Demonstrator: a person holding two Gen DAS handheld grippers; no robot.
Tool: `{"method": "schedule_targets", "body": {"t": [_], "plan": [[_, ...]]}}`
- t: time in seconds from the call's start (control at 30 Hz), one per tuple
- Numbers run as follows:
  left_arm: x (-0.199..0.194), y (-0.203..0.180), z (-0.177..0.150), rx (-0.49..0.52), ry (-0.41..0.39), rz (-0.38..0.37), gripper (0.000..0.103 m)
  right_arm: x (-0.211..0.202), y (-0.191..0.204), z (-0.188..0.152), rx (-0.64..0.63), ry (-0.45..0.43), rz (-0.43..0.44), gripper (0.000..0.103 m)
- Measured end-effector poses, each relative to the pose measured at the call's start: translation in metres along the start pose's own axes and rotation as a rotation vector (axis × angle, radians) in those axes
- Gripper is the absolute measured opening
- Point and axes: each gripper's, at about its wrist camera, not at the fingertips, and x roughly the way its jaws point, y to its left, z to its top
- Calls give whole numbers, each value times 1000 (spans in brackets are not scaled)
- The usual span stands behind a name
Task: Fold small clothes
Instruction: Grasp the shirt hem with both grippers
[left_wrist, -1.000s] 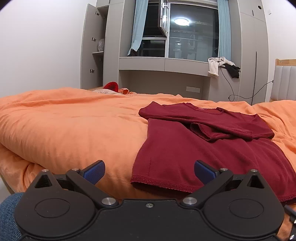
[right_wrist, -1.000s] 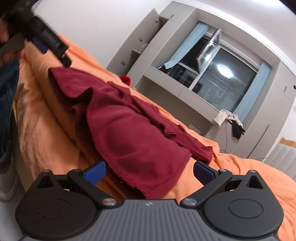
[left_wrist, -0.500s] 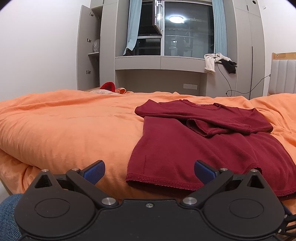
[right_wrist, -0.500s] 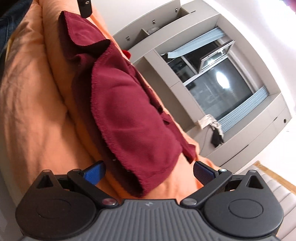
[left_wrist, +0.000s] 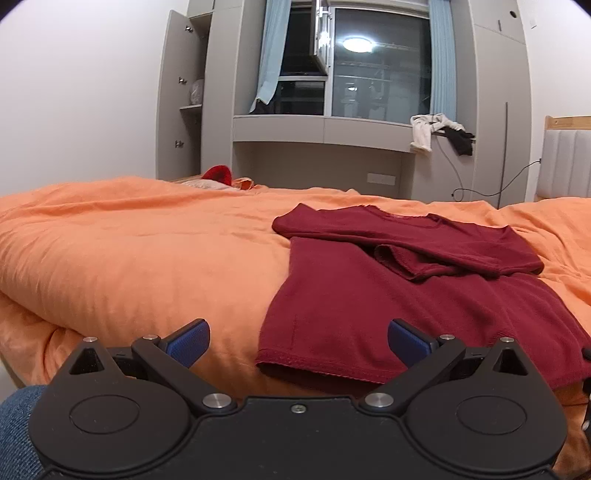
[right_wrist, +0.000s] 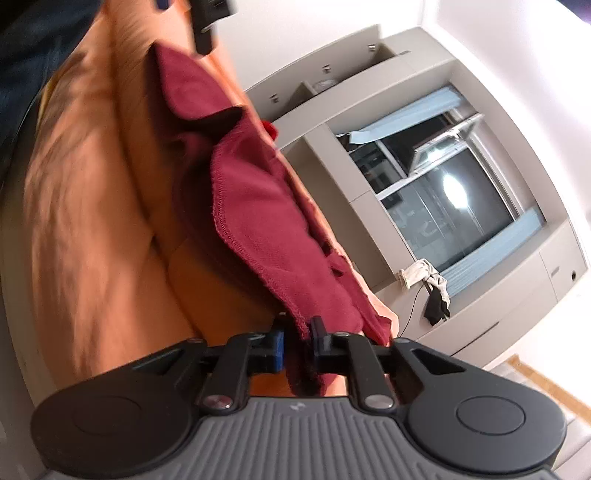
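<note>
the right gripper (right_wrist: 297, 345) has just closed on the hem corner of the maroon shirt (left_wrist: 388, 295) lying on the orange bed (left_wrist: 129, 251) at 1 o'clock of the wide-open left gripper (left_wrist: 298, 338), so that corner can likely now be lifted to fold

The right gripper (right_wrist: 298, 341) has just been closing, wide a moment ago, and now pinches the hemmed corner of the dark red shirt (right_wrist: 258, 206); its view is rolled further sideways.

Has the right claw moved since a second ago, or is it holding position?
Yes. The right claw has rolled, tilting the window, and advanced onto the maroon shirt hem; its jaws have just closed on the fabric.
</note>
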Motion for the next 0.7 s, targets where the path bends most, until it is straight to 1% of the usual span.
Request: {"method": "schedule_targets", "body": {"t": [0.07, 0.13, 0.23, 0.33, 0.4, 0.43, 0.5, 0.53, 0.57, 0.6, 0.7], "plan": [[-3, -3, 0, 17, -16, -35, 102, -6, -14, 3, 82, -25, -16, 12], [-10, -12, -3, 73, -46, -99, 102, -8, -31, 3, 184, -49, -45, 12], [-20, -37, -11, 227, -91, -182, 102, -11, -55, 3, 322, -74, -72, 11], [-23, -70, -27, 431, -112, -214, 102, -9, -72, 1, 428, -95, -74, 11], [-19, -94, -38, 571, -120, -204, 102, -12, -78, -1, 454, -105, -76, 11], [-15, -104, -43, 626, -120, -194, 102, -12, -80, -1, 461, -111, -75, 11], [-4, -120, -49, 703, -118, -160, 102, -14, -85, -3, 465, -122, -79, 10], [3, -125, -49, 720, -114, -137, 102, -24, -87, -8, 468, -128, -84, 10], [10, -129, -48, 727, -105, -116, 100, -24, -88, -9, 470, -134, -89, 9], [17, -130, -46, 726, -91, -91, 94, -28, -90, -11, 473, -139, -94, 8], [27, -125, -34, 681, -63, -34, 89, -37, -92, -18, 487, -141, -117, 6]]}}
